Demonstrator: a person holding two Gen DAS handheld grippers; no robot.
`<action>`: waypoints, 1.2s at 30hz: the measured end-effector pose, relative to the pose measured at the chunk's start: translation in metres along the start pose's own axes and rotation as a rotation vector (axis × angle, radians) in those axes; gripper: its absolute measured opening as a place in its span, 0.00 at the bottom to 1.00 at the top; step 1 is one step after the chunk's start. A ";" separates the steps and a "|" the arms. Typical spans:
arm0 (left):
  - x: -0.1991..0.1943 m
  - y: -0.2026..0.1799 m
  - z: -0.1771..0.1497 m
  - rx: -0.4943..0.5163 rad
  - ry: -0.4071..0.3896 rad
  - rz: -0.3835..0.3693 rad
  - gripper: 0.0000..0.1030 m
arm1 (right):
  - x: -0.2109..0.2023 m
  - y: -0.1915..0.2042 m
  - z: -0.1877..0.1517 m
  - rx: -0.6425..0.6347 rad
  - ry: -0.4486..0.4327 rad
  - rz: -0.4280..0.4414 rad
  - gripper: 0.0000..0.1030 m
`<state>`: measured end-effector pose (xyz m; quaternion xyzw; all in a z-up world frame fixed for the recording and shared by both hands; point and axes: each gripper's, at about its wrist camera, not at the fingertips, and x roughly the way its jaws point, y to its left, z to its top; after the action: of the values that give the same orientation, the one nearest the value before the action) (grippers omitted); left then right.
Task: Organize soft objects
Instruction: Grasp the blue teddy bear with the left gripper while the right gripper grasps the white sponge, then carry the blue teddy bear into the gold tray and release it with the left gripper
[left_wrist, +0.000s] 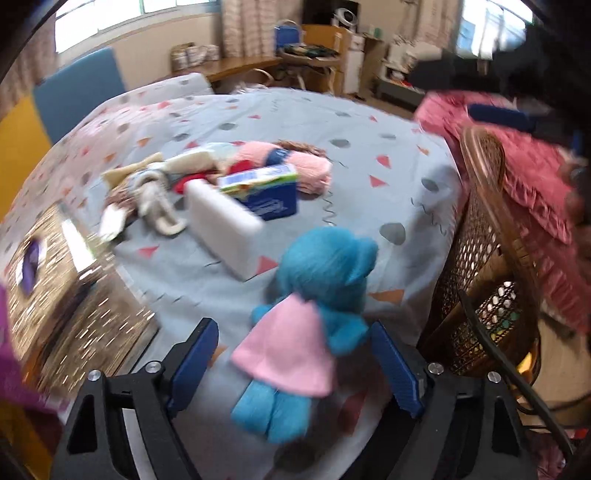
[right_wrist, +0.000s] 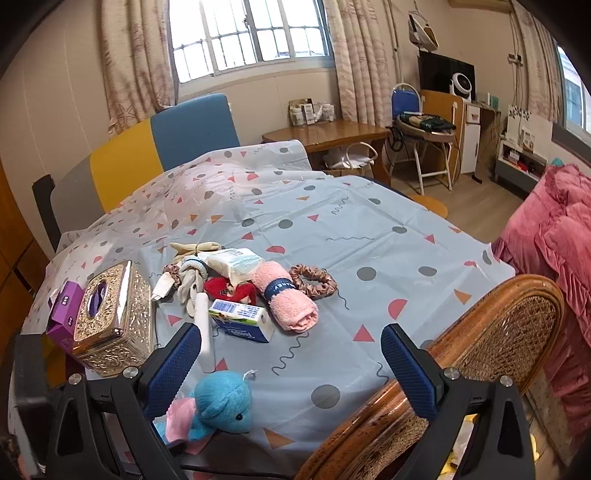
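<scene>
A blue plush toy in a pink dress lies on the patterned tablecloth near the table's front edge. My left gripper points down over it, jaws apart, with the toy's body between the blue pads; the left pad stands clear of the toy. The right wrist view shows the same toy low in the picture beside my right gripper's left finger. My right gripper is open and holds nothing. A pile of soft items lies farther back: a rolled pink towel, a scrunchie, a red piece.
A gold tissue box and a purple carton stand at the left edge. A white foam block and a blue tissue pack lie by the pile. A wicker chair crowds the right front; pink bedding lies beyond.
</scene>
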<state>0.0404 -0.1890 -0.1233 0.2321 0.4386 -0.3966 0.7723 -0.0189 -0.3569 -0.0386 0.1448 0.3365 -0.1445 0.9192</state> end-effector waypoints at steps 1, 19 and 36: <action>0.010 -0.003 0.002 0.013 0.019 0.011 0.73 | 0.001 -0.001 0.000 0.001 0.001 -0.002 0.97; -0.068 0.081 -0.003 -0.308 -0.173 -0.132 0.29 | 0.065 0.008 0.019 0.049 0.191 0.120 0.78; -0.132 0.229 0.038 -0.638 -0.344 0.106 0.30 | 0.177 0.103 -0.008 -0.161 0.496 0.176 0.64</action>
<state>0.2061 -0.0296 0.0116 -0.0683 0.3914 -0.2326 0.8877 0.1435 -0.2898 -0.1440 0.1312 0.5479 0.0032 0.8262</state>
